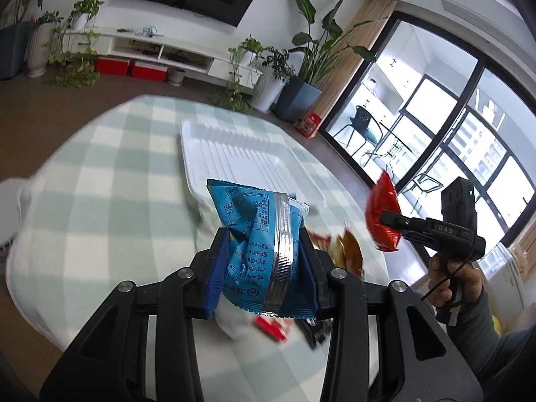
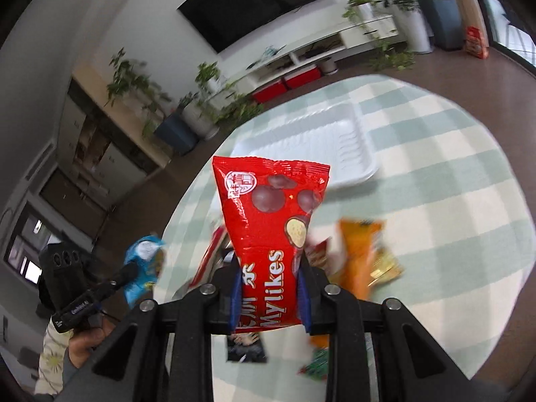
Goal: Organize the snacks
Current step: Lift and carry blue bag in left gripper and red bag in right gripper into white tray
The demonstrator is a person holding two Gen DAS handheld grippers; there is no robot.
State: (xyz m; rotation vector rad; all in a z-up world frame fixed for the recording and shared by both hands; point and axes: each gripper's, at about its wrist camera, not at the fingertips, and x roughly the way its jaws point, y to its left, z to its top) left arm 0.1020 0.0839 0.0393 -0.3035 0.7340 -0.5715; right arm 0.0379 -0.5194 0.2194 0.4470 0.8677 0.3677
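My left hand-held gripper [image 1: 264, 261] is clamped on a blue snack packet [image 1: 258, 244], its blue pads [image 1: 217, 268] pressing the crumpled foil from both sides, and the packet stands up above the counter [image 1: 100, 181] with its checked green-and-white cloth. My right hand-held gripper [image 2: 269, 294] is closed around the lower end of a red Mylikes bag [image 2: 271, 227], which rises upright between the pads. From the left wrist view I see that same red bag [image 1: 383, 217] held in the air off to the right, past the counter's edge. Ahead of both packets lies a white ribbed tray [image 1: 244, 160], flat on the cloth. Below my grippers sit the loose snacks: an orange packet [image 2: 360, 254], a gold-wrapped piece [image 2: 385, 268] just beside it, a small red packet [image 1: 271, 330] and a dark one [image 2: 248, 348], all blurred. Potted plants [image 1: 301, 67] line the far wall.
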